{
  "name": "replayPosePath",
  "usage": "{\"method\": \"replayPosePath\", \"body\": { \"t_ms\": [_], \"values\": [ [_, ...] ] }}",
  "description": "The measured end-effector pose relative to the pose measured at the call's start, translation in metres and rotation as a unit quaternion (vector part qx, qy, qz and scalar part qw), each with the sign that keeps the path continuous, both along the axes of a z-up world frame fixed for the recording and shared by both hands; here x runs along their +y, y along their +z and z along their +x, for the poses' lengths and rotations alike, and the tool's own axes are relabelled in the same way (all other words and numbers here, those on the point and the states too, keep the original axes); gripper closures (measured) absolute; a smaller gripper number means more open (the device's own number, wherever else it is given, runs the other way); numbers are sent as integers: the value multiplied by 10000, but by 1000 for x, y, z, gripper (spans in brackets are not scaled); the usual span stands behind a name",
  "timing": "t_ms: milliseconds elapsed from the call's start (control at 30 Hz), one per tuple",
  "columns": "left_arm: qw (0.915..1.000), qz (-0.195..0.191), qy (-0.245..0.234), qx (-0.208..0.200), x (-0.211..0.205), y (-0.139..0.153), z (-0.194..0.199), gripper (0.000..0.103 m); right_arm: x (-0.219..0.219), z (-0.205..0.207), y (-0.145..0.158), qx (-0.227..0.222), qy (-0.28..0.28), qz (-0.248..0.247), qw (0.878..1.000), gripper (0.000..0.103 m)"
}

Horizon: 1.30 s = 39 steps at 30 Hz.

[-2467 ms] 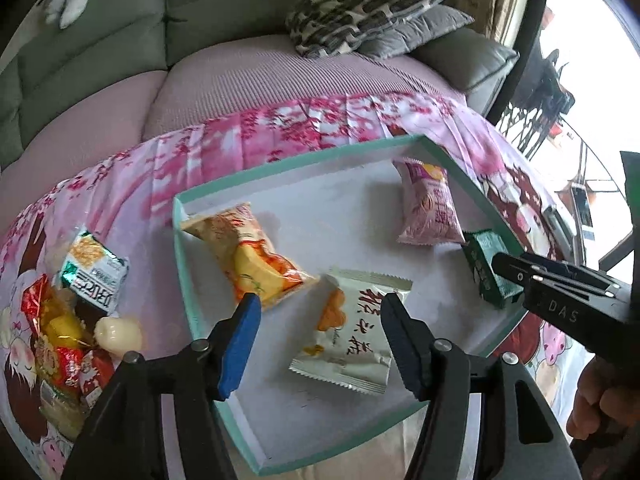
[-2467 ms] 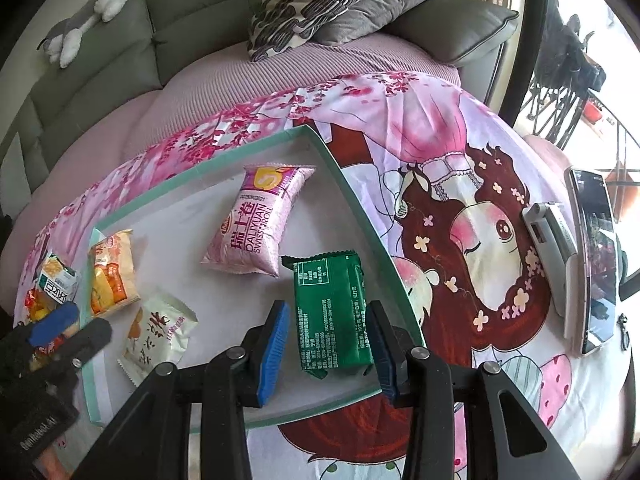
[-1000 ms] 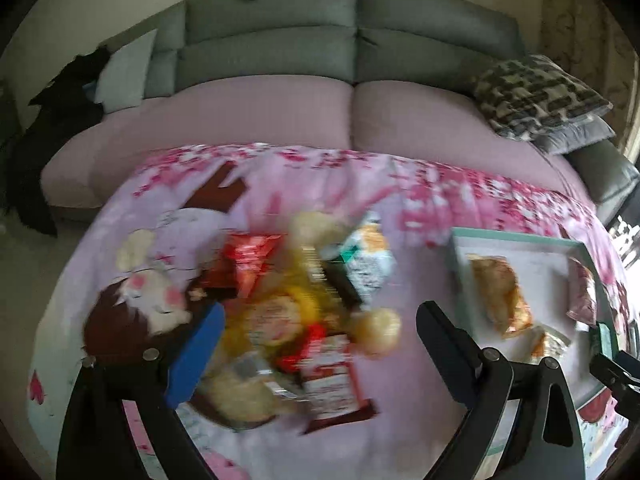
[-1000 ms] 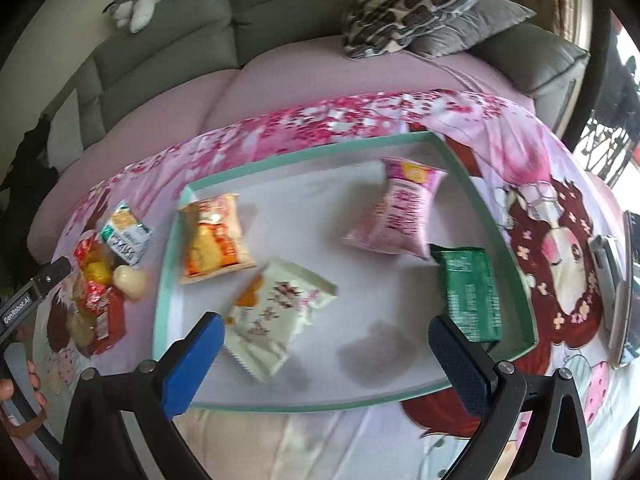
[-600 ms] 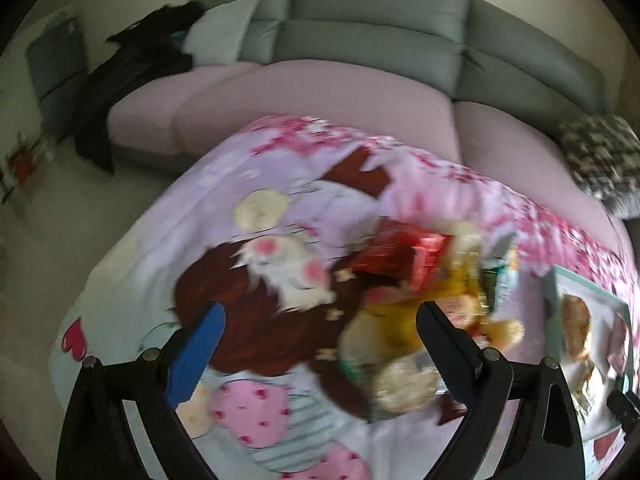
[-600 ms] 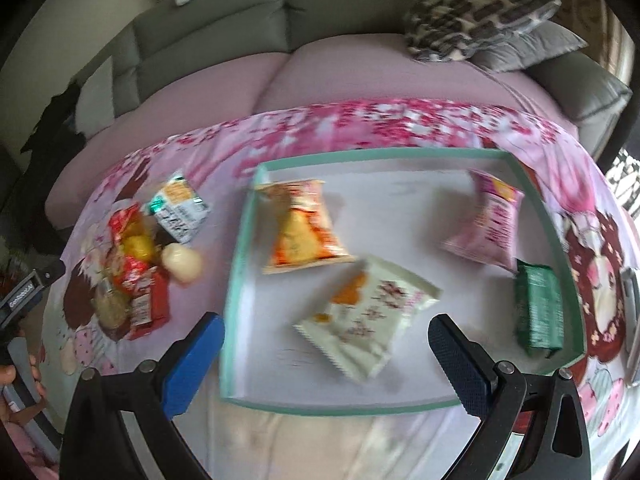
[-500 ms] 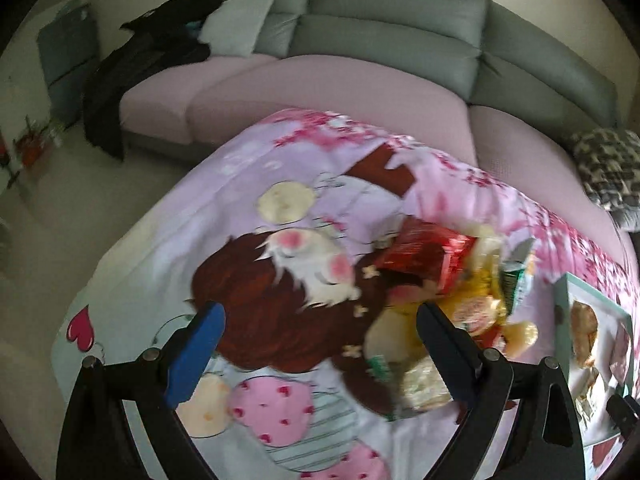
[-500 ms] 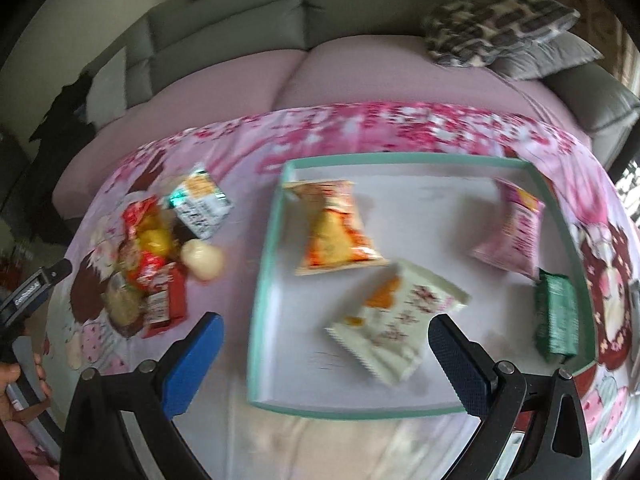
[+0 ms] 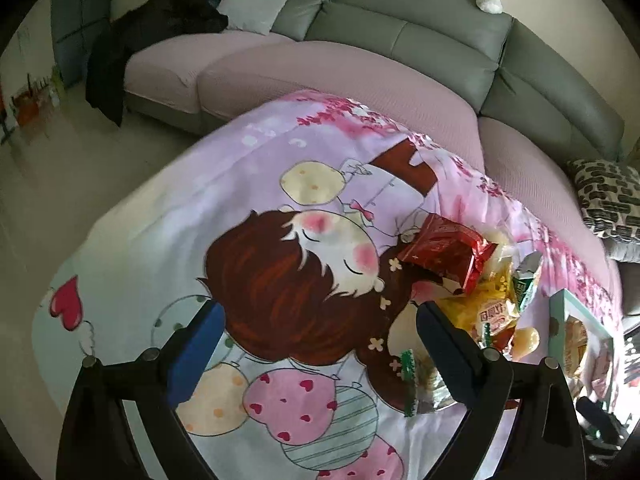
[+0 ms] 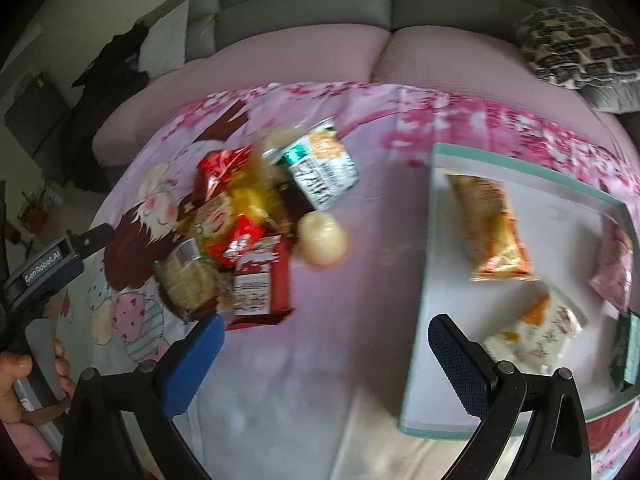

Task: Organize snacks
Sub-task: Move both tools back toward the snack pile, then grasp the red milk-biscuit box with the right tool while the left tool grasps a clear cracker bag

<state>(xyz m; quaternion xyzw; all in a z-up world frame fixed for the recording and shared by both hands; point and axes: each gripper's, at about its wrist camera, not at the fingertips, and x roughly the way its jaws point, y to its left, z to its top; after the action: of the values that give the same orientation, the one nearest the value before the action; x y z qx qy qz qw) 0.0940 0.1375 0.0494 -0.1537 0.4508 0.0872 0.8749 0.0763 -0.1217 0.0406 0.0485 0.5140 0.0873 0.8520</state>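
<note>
Both tongs are spread wide and hold nothing.

The left tongs (image 9: 316, 332) hang over the cartoon-printed cloth (image 9: 248, 240) that covers the surface. Bare cloth lies between the fingers. The heap of loose snacks (image 9: 472, 288) sits just beyond the right-hand finger, with a red packet (image 9: 444, 252) on top and a yellow packet (image 9: 488, 308) below it.

The right tongs (image 10: 324, 340) hang over the cloth between the heap and the teal-rimmed tray (image 10: 418, 320). In this view the heap (image 10: 240, 240) lies up and to the left of the blue finger pad. A green-and-white packet (image 10: 324, 172) and a pale round wrapped snack (image 10: 322, 238) lie at the tray side of the heap.

The tray holds four packets:
- an orange packet (image 10: 494, 232) near the far left corner;
- a cream packet (image 10: 536, 332) near the front;
- a pink packet (image 10: 616, 272) at the right;
- a green packet (image 10: 626, 348) at the right edge.

A hand (image 10: 24, 384) grips the other tool's handle at the lower left. A grey sofa (image 9: 400, 40) stands behind.
</note>
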Motion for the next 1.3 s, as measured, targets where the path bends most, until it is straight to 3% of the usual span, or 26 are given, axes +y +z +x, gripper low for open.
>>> {"method": "replayPosePath", "body": {
  "t_ms": [367, 767, 867, 1200, 1300],
  "values": [
    [9959, -273, -842, 190, -39, -15, 17, 6, 36, 15, -29, 179, 313, -286, 9989, 0],
    [9972, -325, -602, 302, -31, -23, 17, 6, 49, 31, -49, 86, 285, -660, 9974, 1],
    [9973, -316, -596, 295, -30, -23, 17, 6, 55, 32, -52, 22, 314, -714, 9970, 6],
    [9969, -356, -633, 295, -31, -22, 17, 6, 55, 33, -51, -100, 404, -433, 9982, 49],
    [9960, -449, -721, 282, -35, -22, 18, 6, 52, 31, -51, -98, 397, -324, 9986, 53]
  ]
}}
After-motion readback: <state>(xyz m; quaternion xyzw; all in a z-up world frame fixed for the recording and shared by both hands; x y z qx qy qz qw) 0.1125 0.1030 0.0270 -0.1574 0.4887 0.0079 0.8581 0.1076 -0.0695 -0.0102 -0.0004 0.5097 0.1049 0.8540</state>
